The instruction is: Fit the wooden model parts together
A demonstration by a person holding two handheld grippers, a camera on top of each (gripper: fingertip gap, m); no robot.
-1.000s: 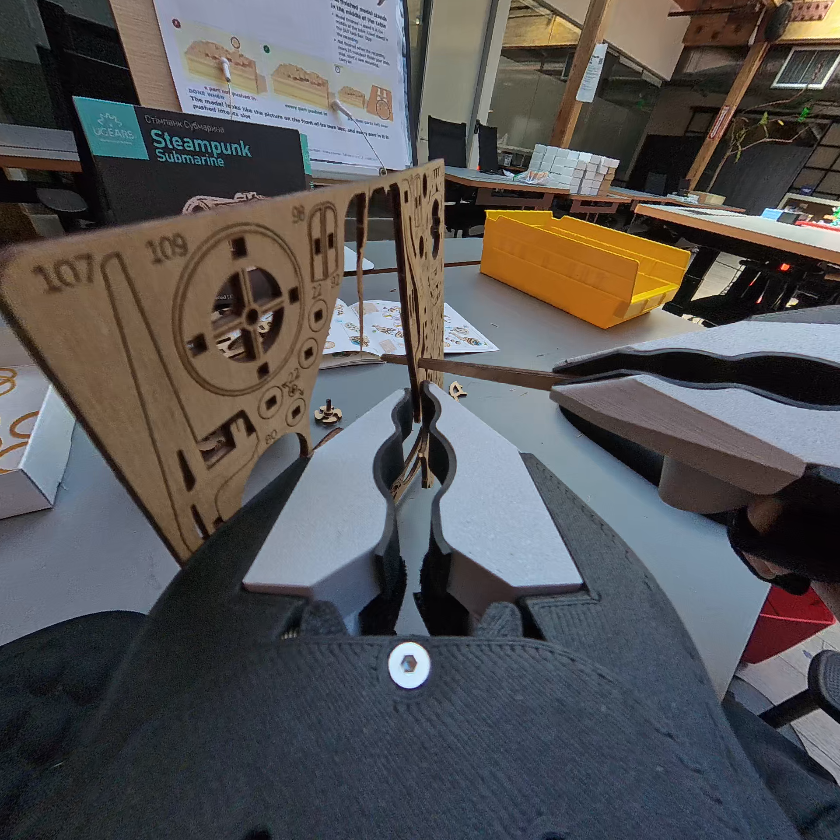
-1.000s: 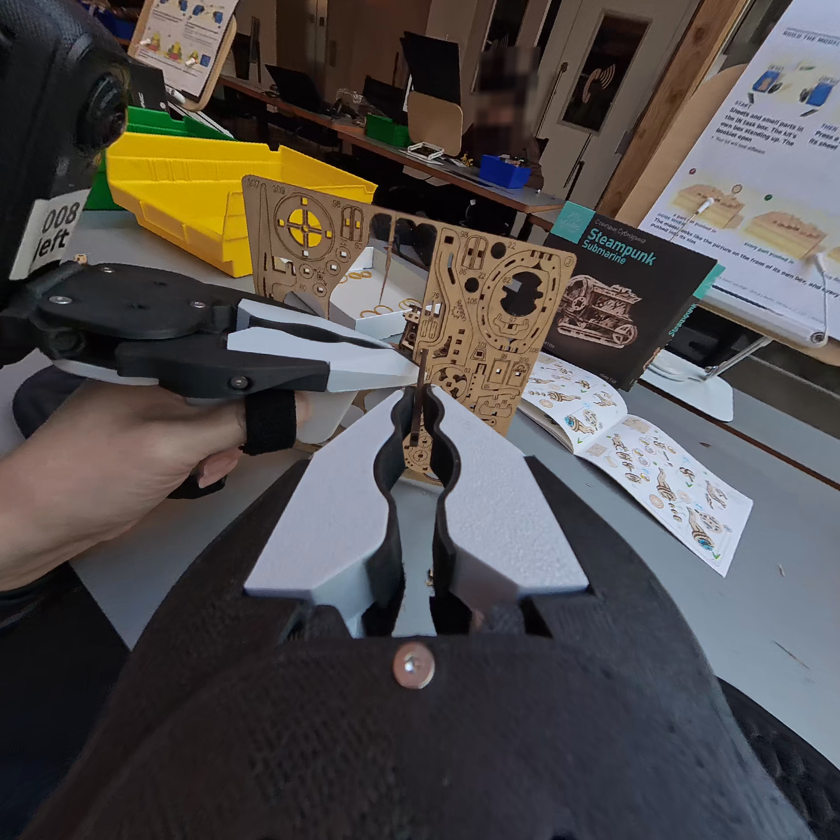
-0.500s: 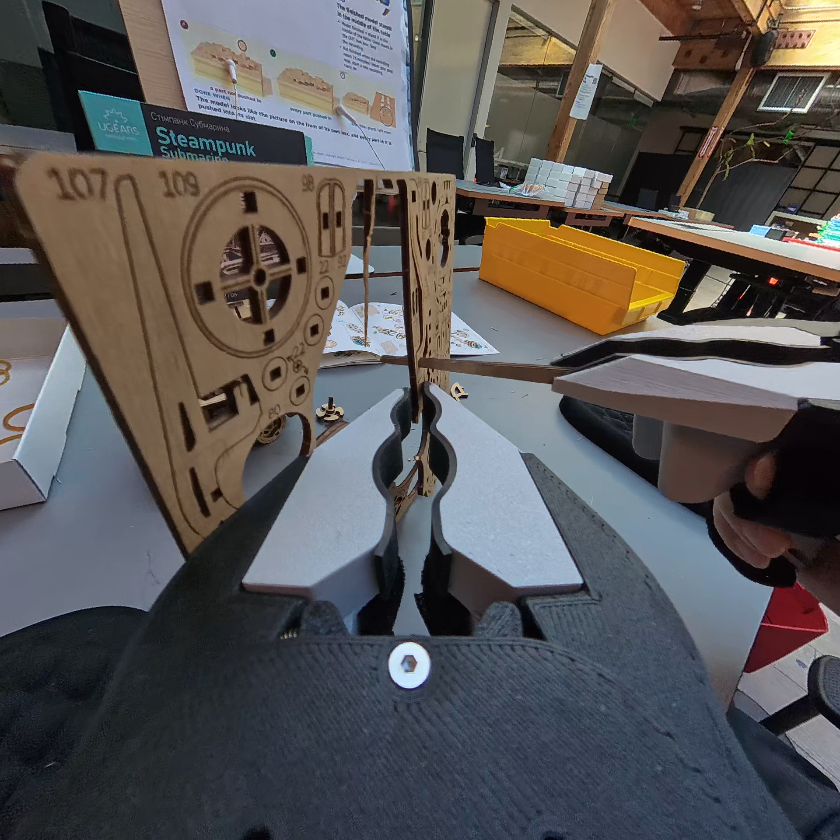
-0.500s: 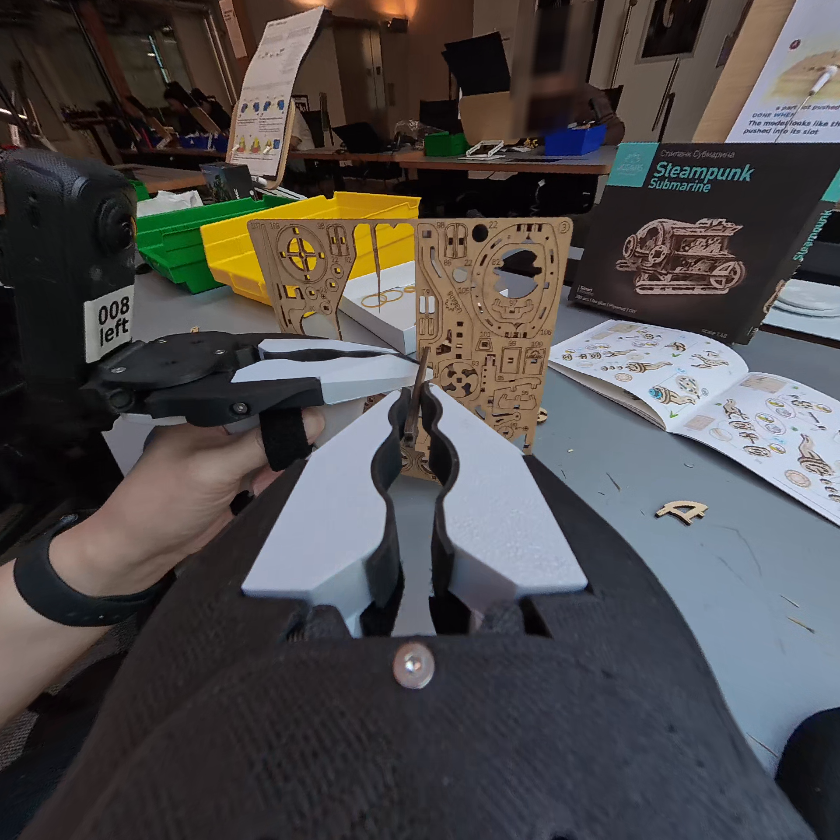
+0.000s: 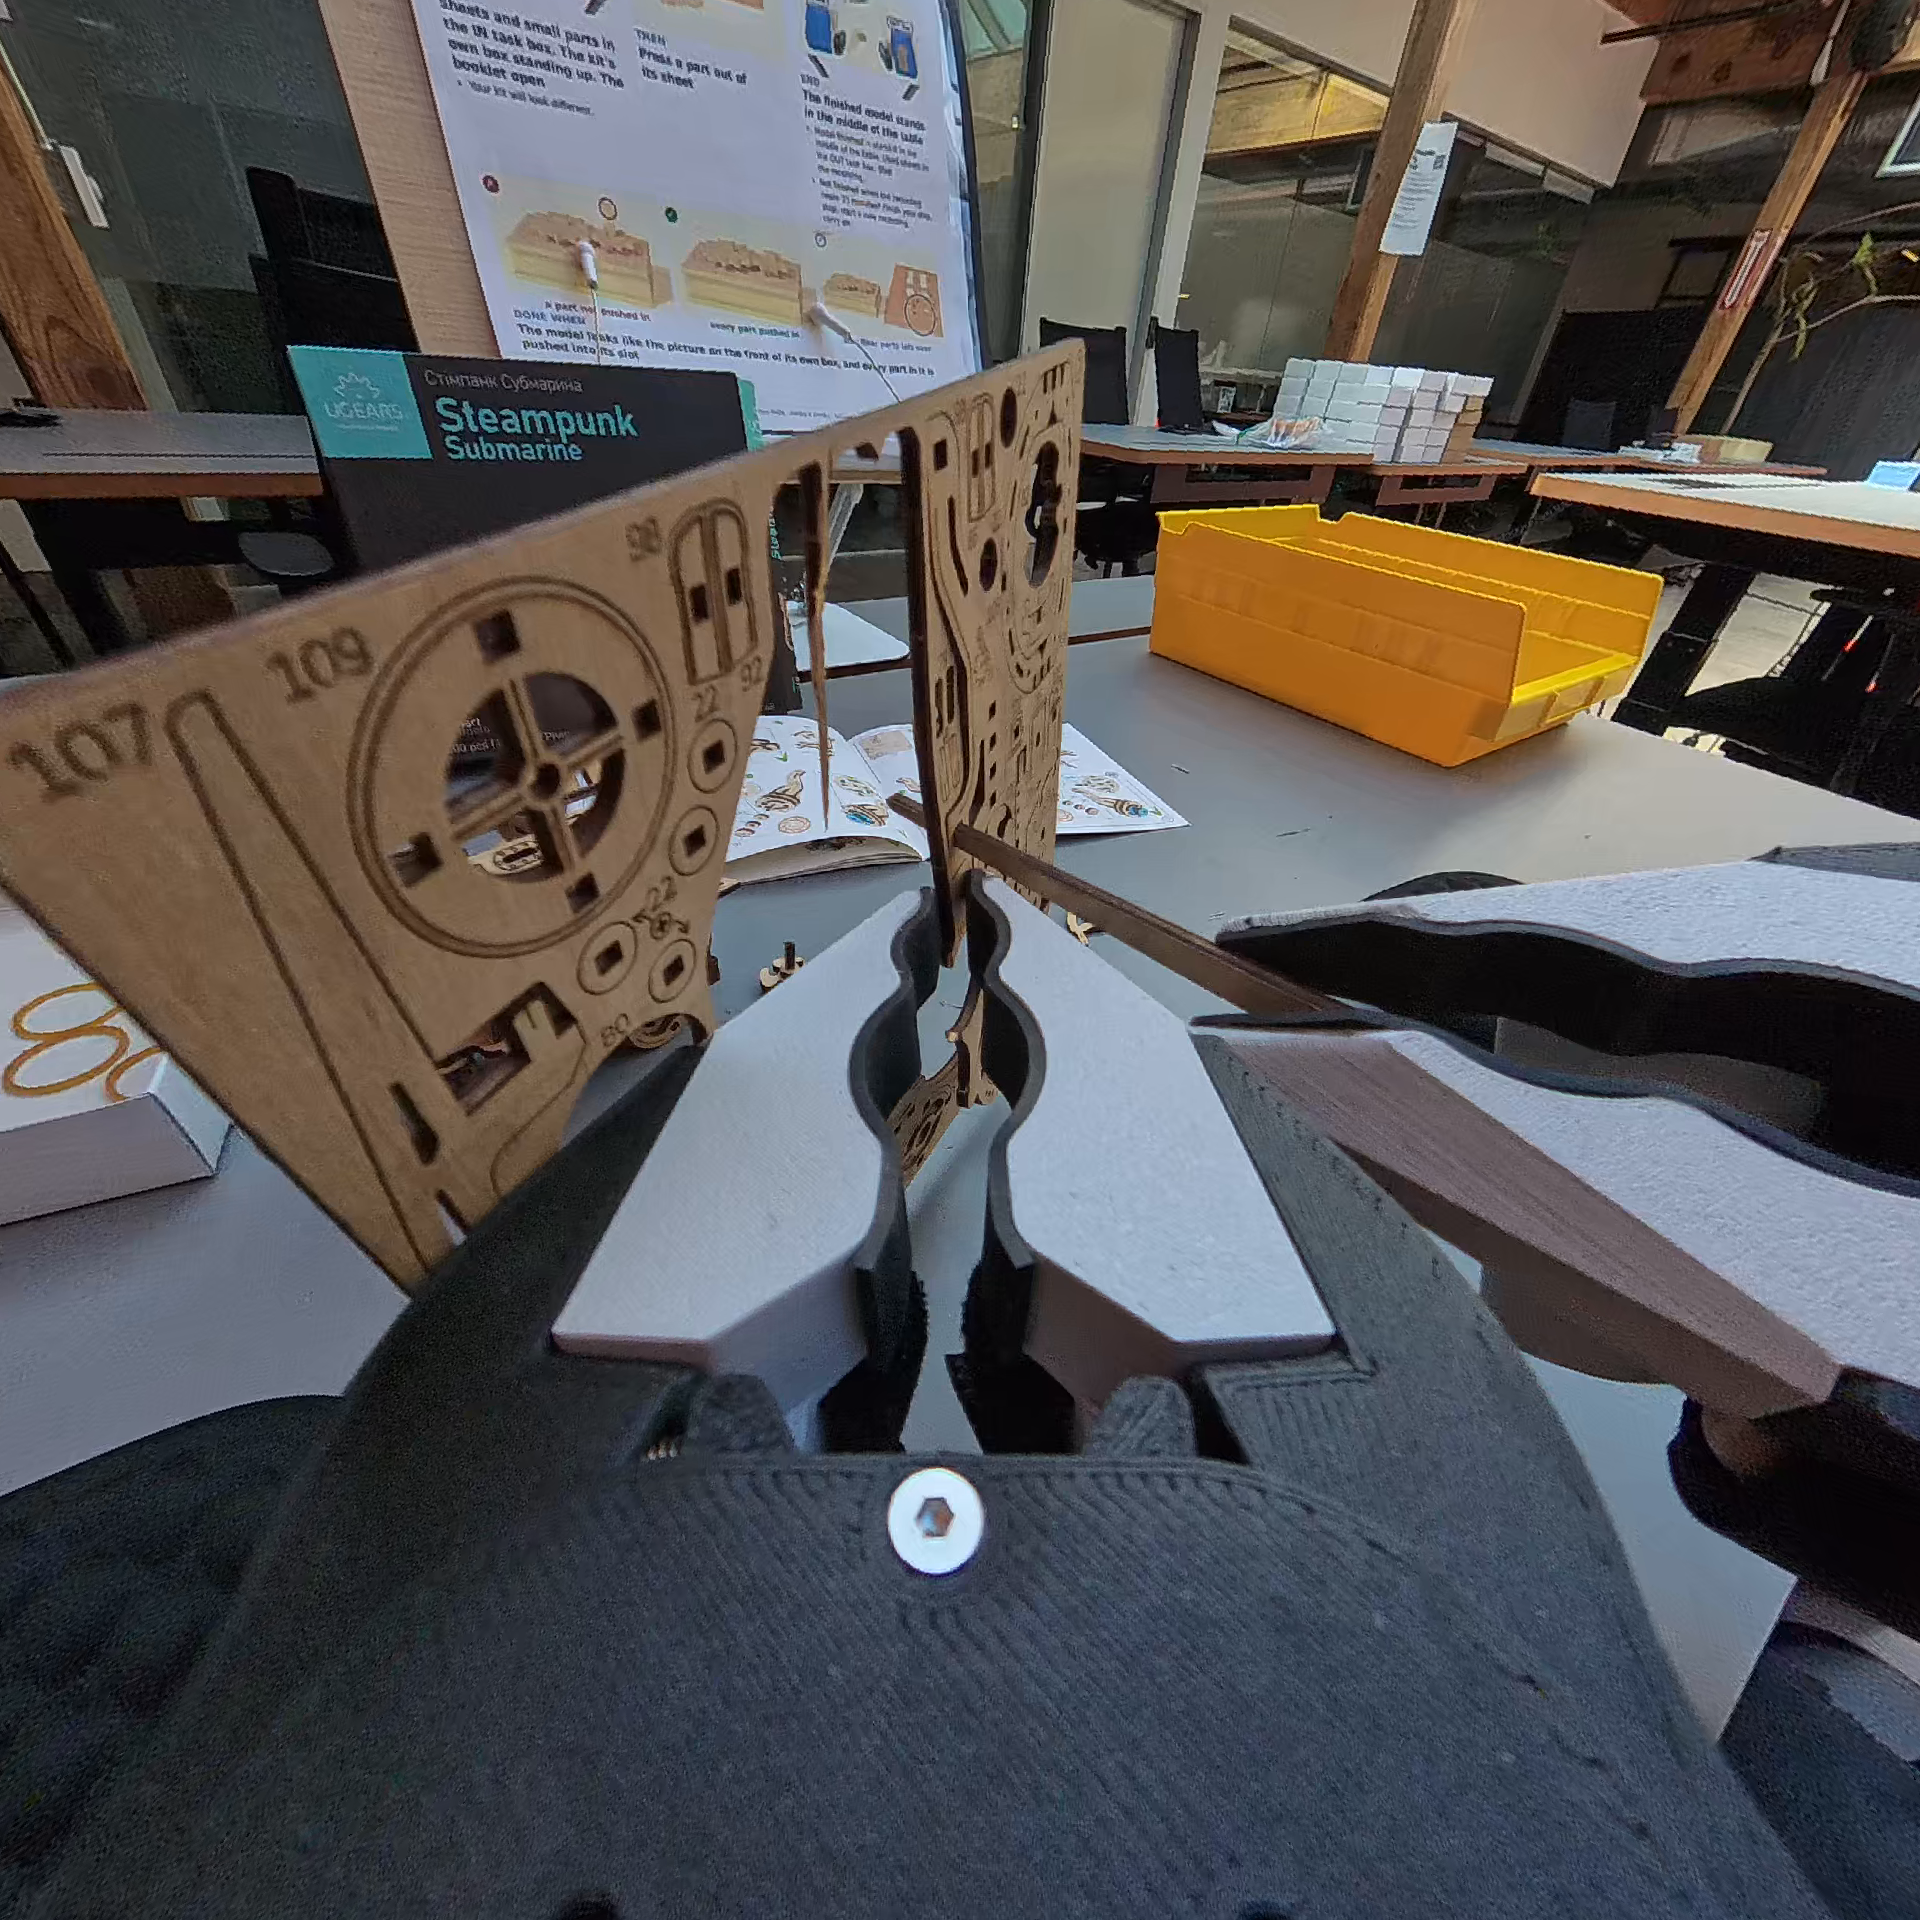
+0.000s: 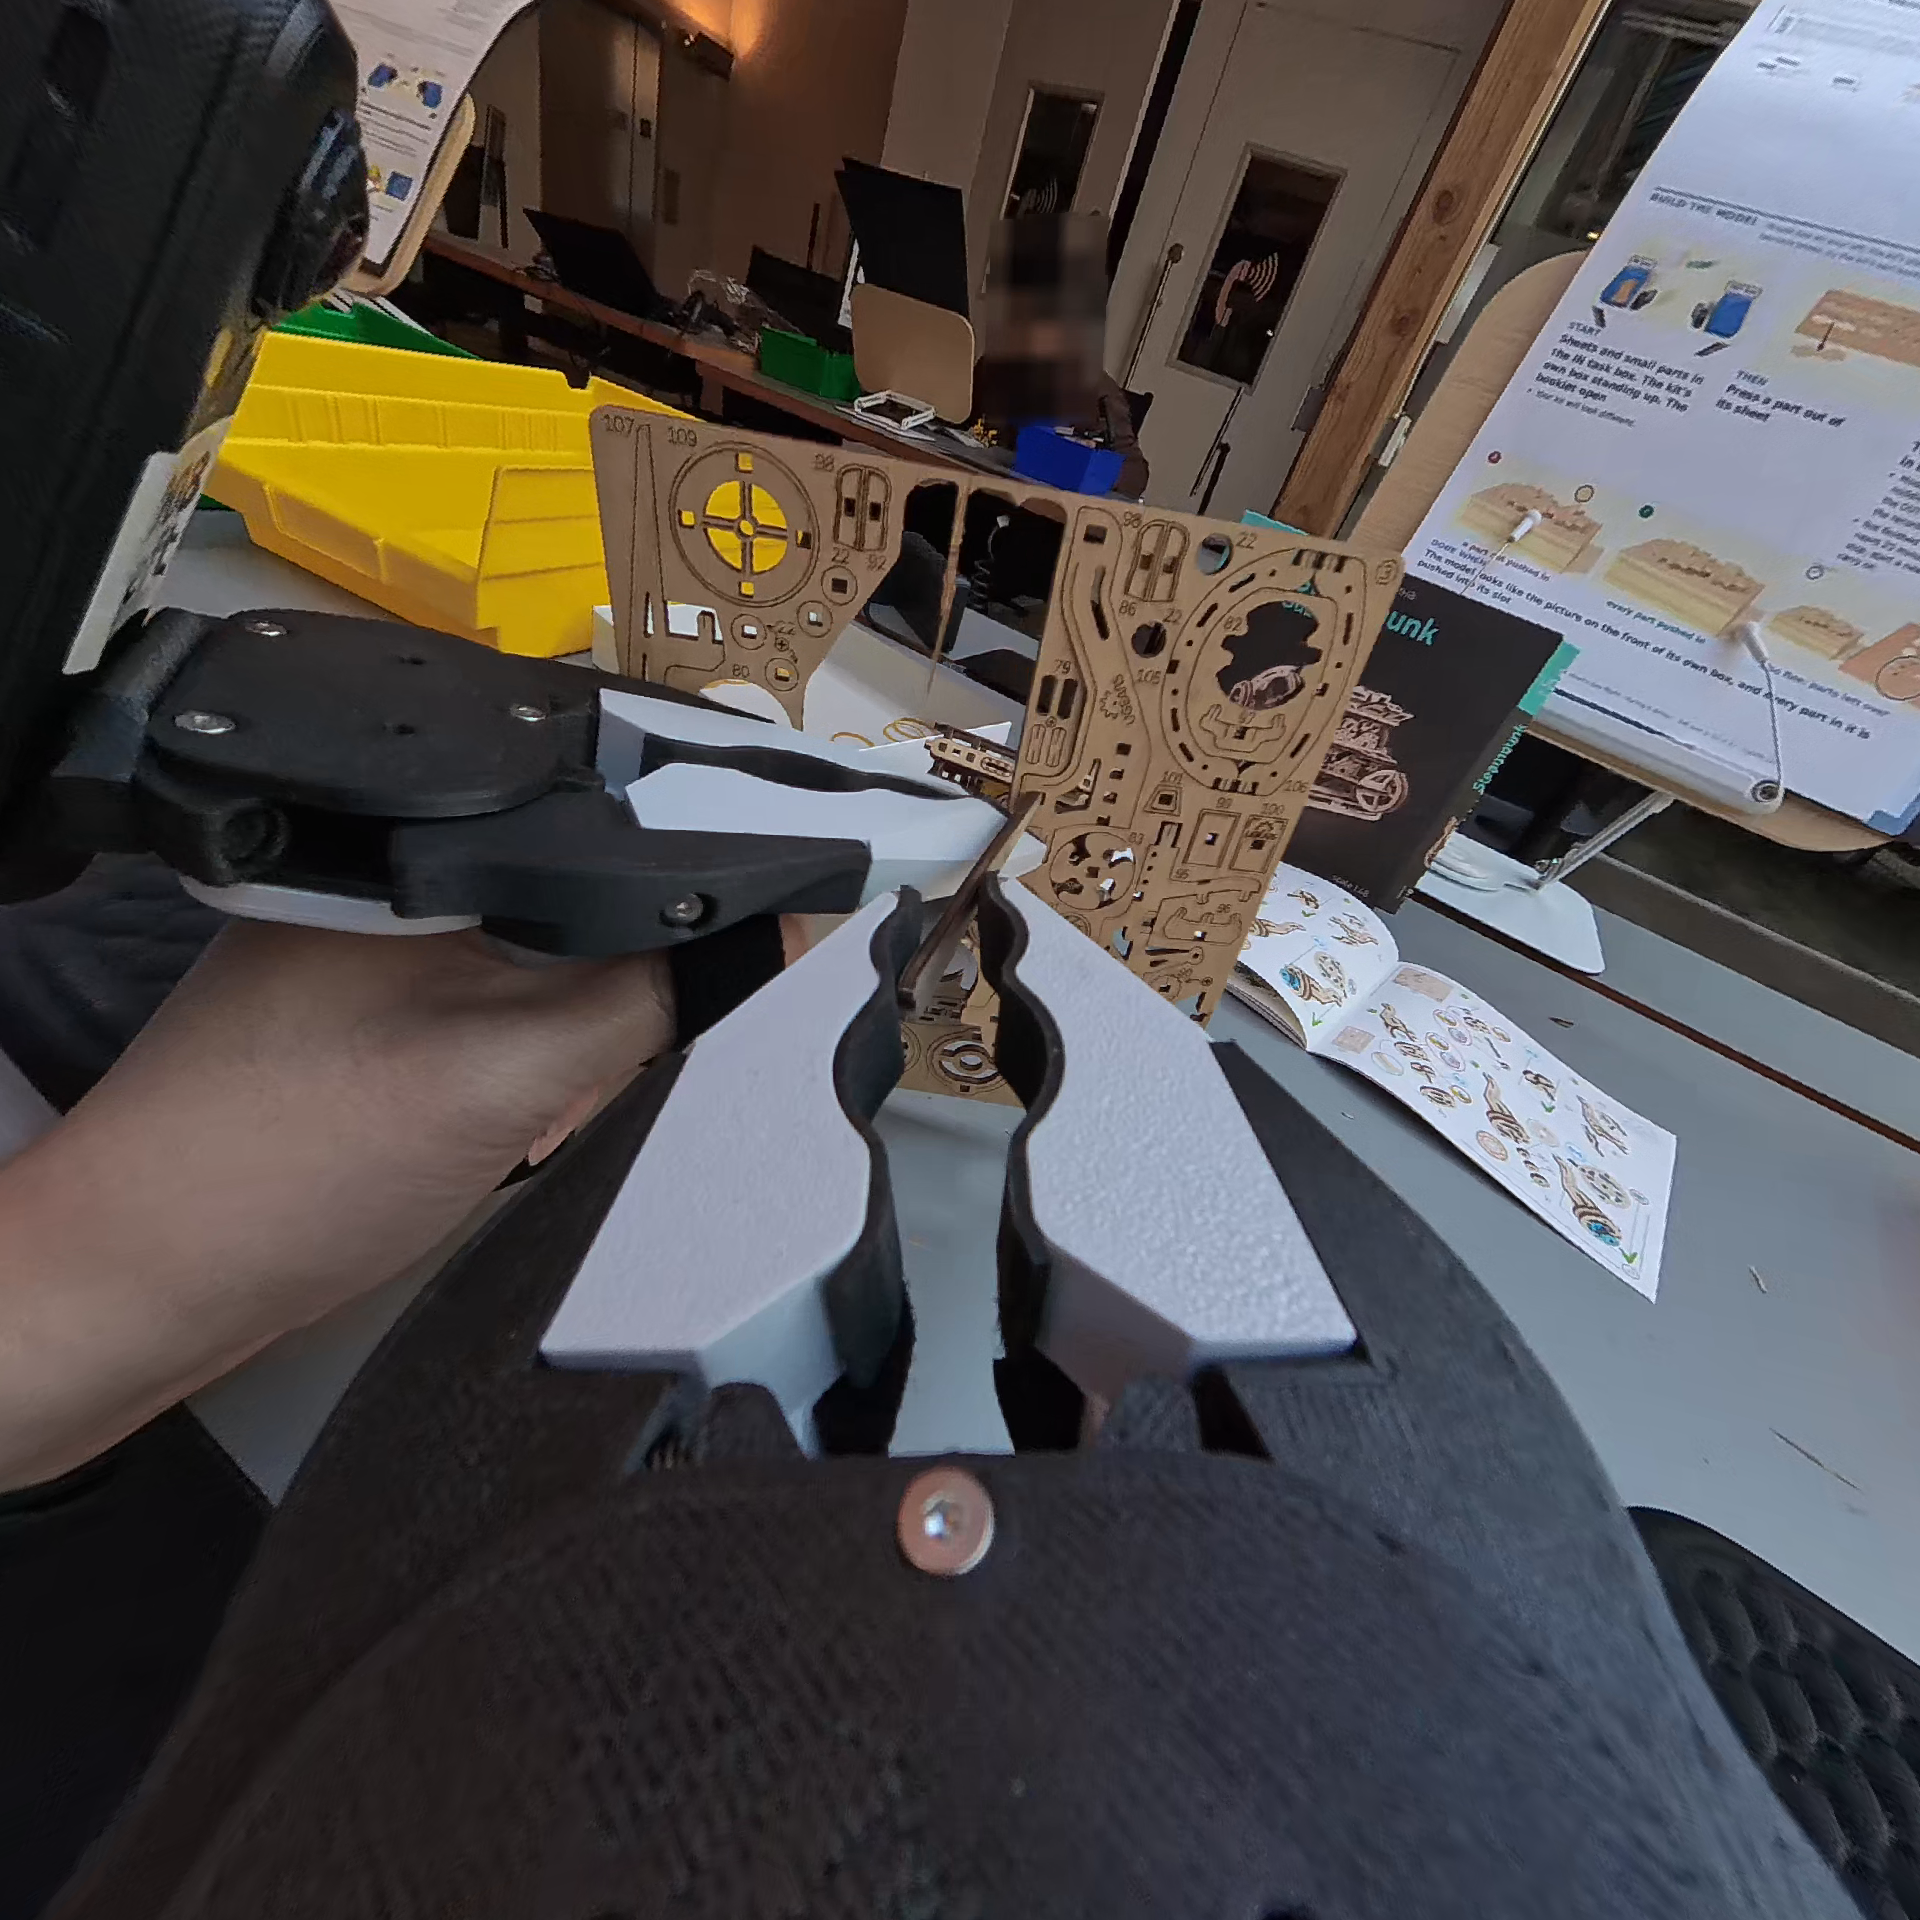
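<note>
Both grippers grip wood: the left gripper [image 5: 953,914] is clamped on the upright laser-cut plywood sheet [image 5: 343,862] above the grey table [image 5: 1351,800], while the right gripper [image 6: 951,914] pinches a thin dark wooden stick [image 6: 961,899] whose far tip touches the sheet.

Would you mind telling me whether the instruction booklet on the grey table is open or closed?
Open. The white illustrated instruction booklet lies flat on the grey table with two printed pages spread, beside the black kit box.

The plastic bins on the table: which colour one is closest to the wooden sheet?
The yellow bin sits closest, right behind the wooden sheet. The green bin peeks out farther back, behind the yellow one.
</note>
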